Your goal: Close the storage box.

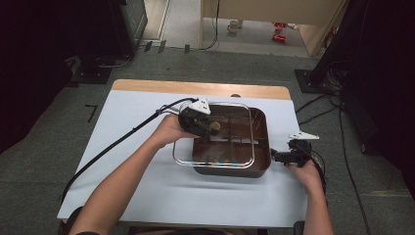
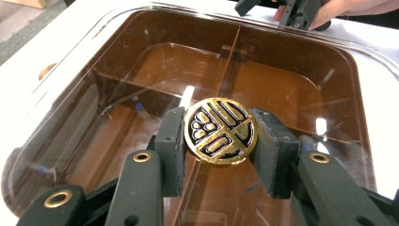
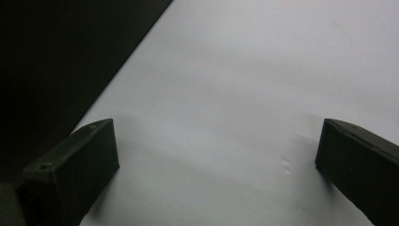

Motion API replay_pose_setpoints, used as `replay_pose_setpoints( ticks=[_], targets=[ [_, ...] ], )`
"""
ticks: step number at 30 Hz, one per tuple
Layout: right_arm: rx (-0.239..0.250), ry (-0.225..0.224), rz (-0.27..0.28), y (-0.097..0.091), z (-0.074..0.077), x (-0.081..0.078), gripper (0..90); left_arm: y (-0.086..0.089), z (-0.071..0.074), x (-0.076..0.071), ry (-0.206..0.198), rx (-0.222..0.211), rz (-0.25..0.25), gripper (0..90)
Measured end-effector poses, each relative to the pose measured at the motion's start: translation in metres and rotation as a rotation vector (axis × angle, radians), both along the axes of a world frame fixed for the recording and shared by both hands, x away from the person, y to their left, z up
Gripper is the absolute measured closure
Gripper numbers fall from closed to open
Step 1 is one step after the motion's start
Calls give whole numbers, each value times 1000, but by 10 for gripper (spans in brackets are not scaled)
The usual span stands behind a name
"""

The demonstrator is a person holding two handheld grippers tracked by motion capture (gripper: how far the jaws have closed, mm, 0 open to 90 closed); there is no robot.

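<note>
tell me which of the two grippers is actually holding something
The left gripper: its jaws are clamped on the round gold-and-black knob of the clear lid over the brown divided box. The right gripper has open, empty jaws above the white table cover.

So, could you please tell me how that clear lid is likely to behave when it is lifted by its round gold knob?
The clear lid looks stiff, since its rim keeps an even curve over the brown box. It may swing or tilt, because the left gripper holds just the gold knob at its middle. The glossy knob could slip between the pads.
</note>
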State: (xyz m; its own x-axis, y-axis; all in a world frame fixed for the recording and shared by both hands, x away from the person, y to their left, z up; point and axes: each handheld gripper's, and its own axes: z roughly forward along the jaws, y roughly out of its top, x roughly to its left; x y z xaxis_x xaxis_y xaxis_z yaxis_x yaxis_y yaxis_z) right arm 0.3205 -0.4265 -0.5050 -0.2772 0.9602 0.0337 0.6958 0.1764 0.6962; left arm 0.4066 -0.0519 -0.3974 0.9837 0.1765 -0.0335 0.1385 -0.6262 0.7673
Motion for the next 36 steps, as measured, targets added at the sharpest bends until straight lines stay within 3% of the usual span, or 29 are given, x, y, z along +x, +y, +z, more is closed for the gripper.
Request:
replay_pose_setpoints(
  ticks=[11,17,29,33,36],
  targets=[
    [-1,0,0,0,0,0,0,-27,-10,7,11,16,-20,591],
    [0,0,1,0,0,0,0,-50,-19,9,14,65,-43,591],
    [-1,0,1,0,0,0,0,-59,-24,10,-4,50,-43,591],
    [-1,0,1,0,0,0,0,-59,-25,10,7,26,-44,591],
    [-1,0,1,0,0,0,0,-61,-28,11,12,34,-42,591]
  ],
)
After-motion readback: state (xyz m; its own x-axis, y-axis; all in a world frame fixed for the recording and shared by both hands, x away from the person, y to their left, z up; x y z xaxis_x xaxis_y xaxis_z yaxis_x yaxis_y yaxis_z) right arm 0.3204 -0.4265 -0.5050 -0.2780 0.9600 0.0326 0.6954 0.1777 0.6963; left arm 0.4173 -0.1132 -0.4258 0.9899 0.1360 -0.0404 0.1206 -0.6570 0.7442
